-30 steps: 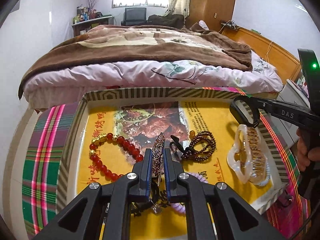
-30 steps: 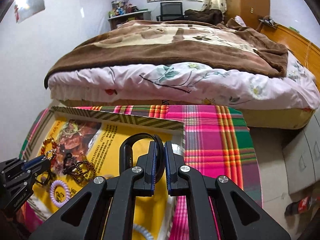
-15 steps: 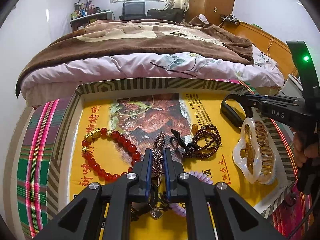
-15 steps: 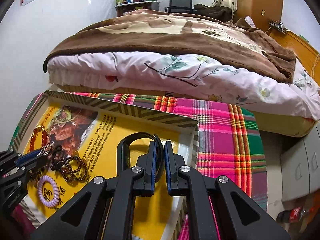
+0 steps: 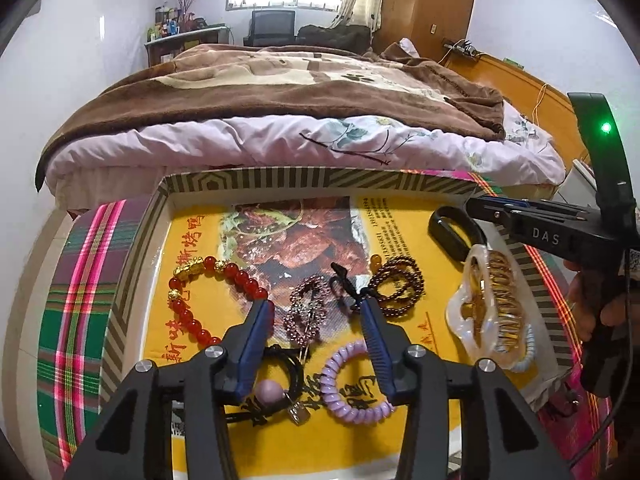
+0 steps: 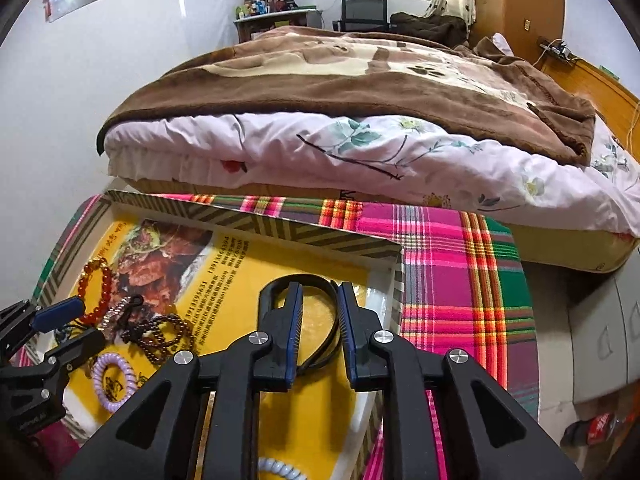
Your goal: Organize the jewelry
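Observation:
My left gripper [image 5: 316, 310] hangs over the yellow-lined tray [image 5: 320, 178], its jaws opening. A rhinestone hair clip [image 5: 306, 314] lies loose on the tray between them, untouched by the pads. Around it lie a red bead bracelet [image 5: 200, 300], a brown bead bracelet [image 5: 396, 284], a purple coil tie [image 5: 352, 384] and a white-and-gold claw clip [image 5: 492, 300]. My right gripper [image 6: 320, 298] is at the tray's right corner, jaws opening. A black band [image 6: 306, 278] lies on the tray between them, free of the pads.
The tray rests on a plaid cloth [image 6: 448, 280]. Just behind it is a bed with a brown blanket [image 6: 360, 80]. Grey drawers [image 6: 600, 340] stand to the right, with a bottle [image 6: 592, 428] on the floor. A black tie with a pink bead [image 5: 276, 384] lies near my left fingers.
Both grippers have gone from shut to open. The left let go of the rhinestone clip and the right let go of the black band; both pieces now lie on the tray.

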